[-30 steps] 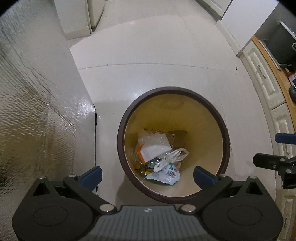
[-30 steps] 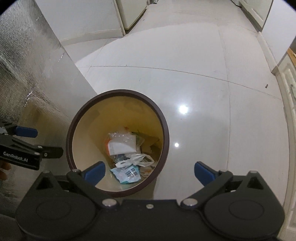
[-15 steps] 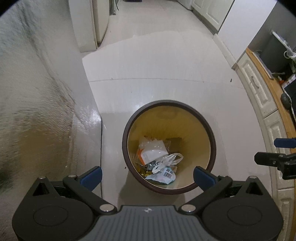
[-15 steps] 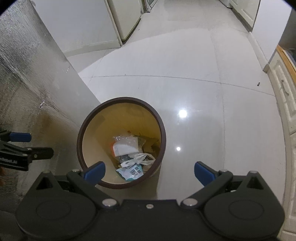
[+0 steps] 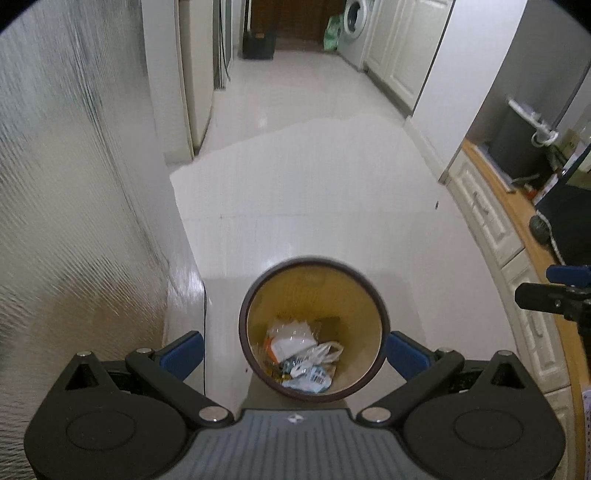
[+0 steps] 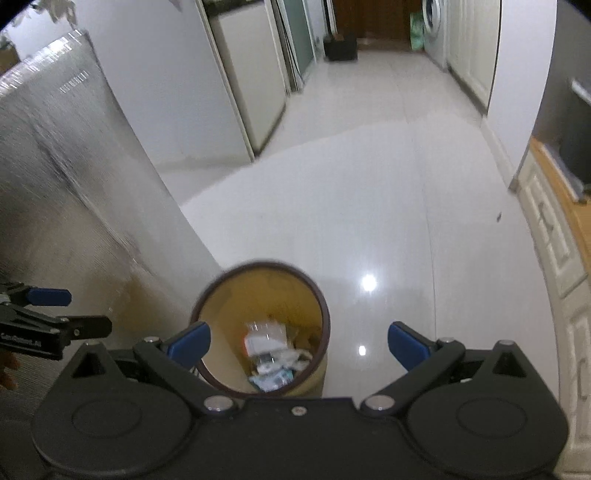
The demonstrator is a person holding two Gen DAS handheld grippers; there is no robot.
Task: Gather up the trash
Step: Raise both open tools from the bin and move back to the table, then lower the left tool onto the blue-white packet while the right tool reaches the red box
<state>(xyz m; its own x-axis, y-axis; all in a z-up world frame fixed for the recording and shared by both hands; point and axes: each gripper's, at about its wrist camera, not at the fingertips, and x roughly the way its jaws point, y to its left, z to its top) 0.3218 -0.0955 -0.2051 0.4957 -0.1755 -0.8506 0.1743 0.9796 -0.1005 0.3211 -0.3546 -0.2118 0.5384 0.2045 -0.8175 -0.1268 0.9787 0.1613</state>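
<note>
While the glossy white floor (image 5: 332,192) filled the middle of both views, a silvery textured panel (image 5: 74,184) took up the whole left side of the left wrist frame and the left third of the right wrist frame. Along the right edge of the left wrist view ran white cabinets (image 5: 491,221) under a wooden countertop (image 5: 517,206), with a dark bin-like box (image 5: 517,147) standing on the counter at upper right. At the top centre, far down the corridor, stood a washing machine (image 5: 354,22).

Lower in both frames sat the trash can (image 5: 314,266), round, dark-rimmed and yellow inside, upright on the floor near the panel. It lay at bottom centre of the left wrist view and slightly left of centre in the right wrist view. Trash (image 5: 303,354) rested at its bottom: white plastic bags, a wrapper with an orange patch, and a pale blue packet with a barcode.

The left gripper (image 5: 293,350) was spread wide with nothing between its blue fingers (image 5: 183,350), the can's mouth framed between them. The right gripper (image 6: 299,341) was likewise spread wide and empty, the can appearing behind its left fingertip. Each gripper showed at the edge of the other's view.
</note>
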